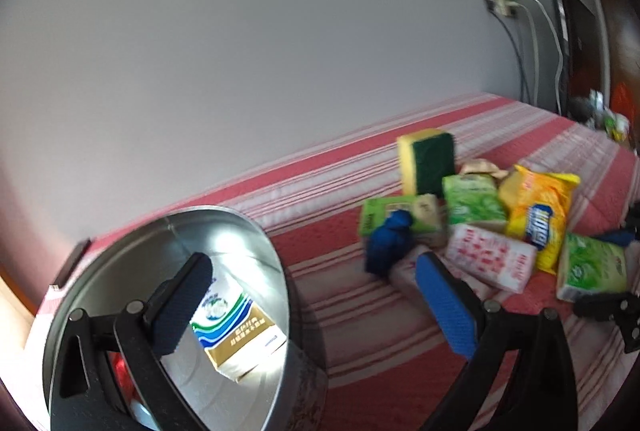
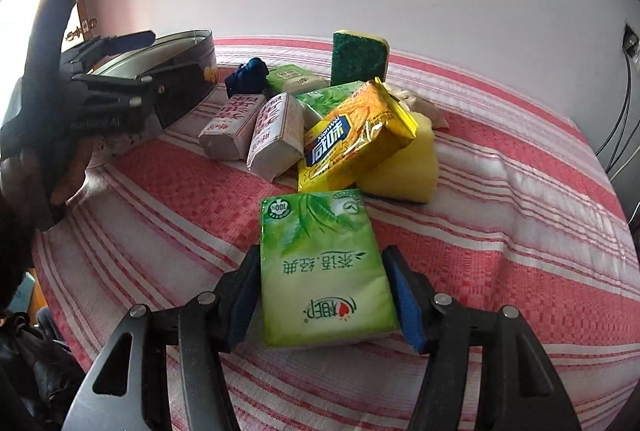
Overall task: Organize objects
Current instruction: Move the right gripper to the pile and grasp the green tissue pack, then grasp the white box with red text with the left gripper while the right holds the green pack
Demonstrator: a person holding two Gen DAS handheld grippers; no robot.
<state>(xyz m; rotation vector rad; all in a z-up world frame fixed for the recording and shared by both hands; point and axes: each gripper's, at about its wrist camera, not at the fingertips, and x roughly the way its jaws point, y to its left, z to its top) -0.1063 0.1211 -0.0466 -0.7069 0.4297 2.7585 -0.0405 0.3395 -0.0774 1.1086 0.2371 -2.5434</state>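
My right gripper is shut on a green tissue pack, its pads pressing both long sides just above the striped red cloth. My left gripper stands open with nothing between its fingers, beside and partly over a round metal tin. A white tissue pack with a blue-green wave lies inside the tin. In the right wrist view the left gripper hovers at the tin. The remaining pile holds a green-and-yellow sponge, a yellow snack bag and two white-and-red packs.
A knotted blue cloth and a green box lie at the pile's near side. A yellow sponge sits under the snack bag. A wall runs along the table's far edge, with cables hanging from a socket.
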